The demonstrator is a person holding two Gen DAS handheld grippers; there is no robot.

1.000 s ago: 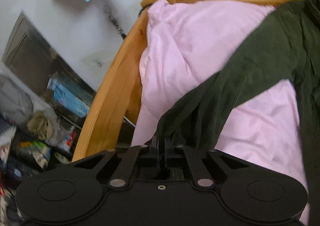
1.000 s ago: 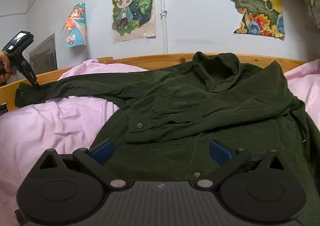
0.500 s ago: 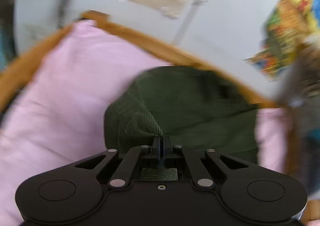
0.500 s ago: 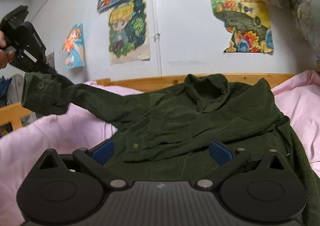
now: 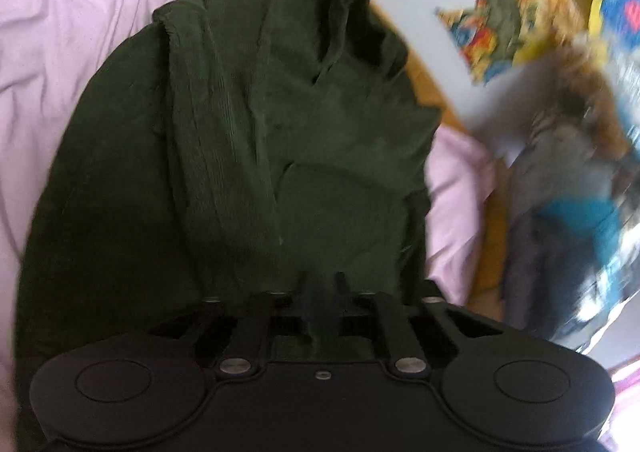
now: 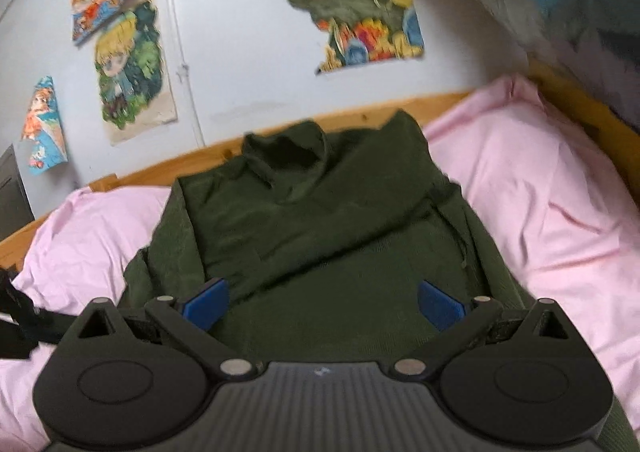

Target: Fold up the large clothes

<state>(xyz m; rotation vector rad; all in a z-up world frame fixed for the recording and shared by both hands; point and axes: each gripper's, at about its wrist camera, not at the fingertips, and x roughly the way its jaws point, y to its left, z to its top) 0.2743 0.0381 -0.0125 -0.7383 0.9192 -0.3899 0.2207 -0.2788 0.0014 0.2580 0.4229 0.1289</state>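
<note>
Your left gripper (image 5: 323,280) is opening over the green shirt (image 5: 248,139) at frame centre, so pulling away early could drag its sleeve loose

You see: green garment (image 6: 344,252) ×1 | pink sheet (image 6: 540,203) ×1 | wooden bed frame (image 6: 224,149) ×1 | wall posters (image 6: 128,71) ×5, top edge cropped | grippers ×2: left gripper (image 5: 323,284), right gripper (image 6: 322,302)

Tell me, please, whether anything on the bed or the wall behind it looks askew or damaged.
The dark green shirt lies bunched, its collar crumpled against the wooden bed frame. On the wall, the landscape poster has a ragged, torn lower edge, and the small poster curls away.
</note>
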